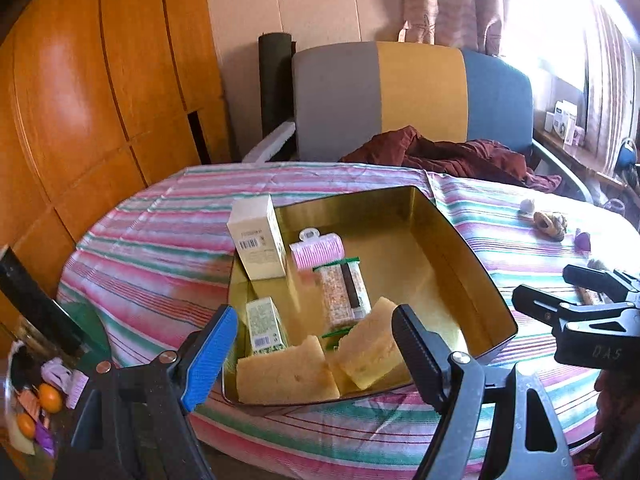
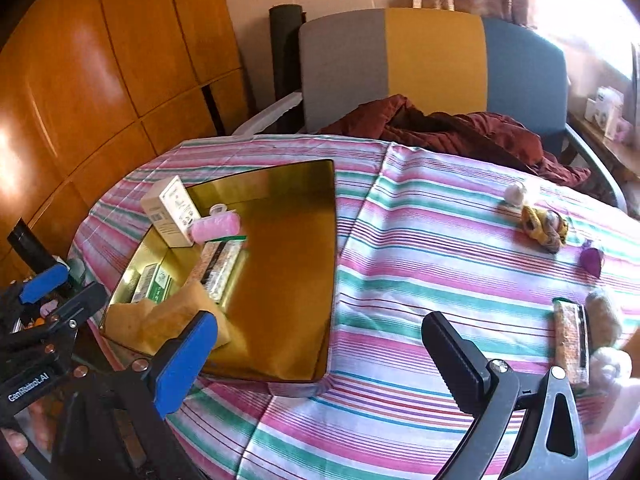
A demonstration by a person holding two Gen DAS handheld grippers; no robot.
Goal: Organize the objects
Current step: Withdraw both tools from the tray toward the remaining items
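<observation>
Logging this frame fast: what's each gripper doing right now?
Left gripper: open, holding nothing, above the gold tin.
Right gripper: open, holding nothing, over the striped tablecloth.

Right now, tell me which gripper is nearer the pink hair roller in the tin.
Left. The left gripper hovers open over the tin's near edge, short of the pink hair roller; the right gripper is beside the tin, over the tablecloth.

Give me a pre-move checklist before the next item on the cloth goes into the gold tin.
1. Left gripper open and empty: ok.
2. Right gripper open and empty: ok.
3. Free floor in the gold tin, right half bare: ok.
4. Wrapped bar on the striped cloth, unobstructed from above: ok.
5. Yellow sponges fully inside the tin: ok.
6. Tall white box stable: cannot tell, it leans at the tin's rim.
</observation>
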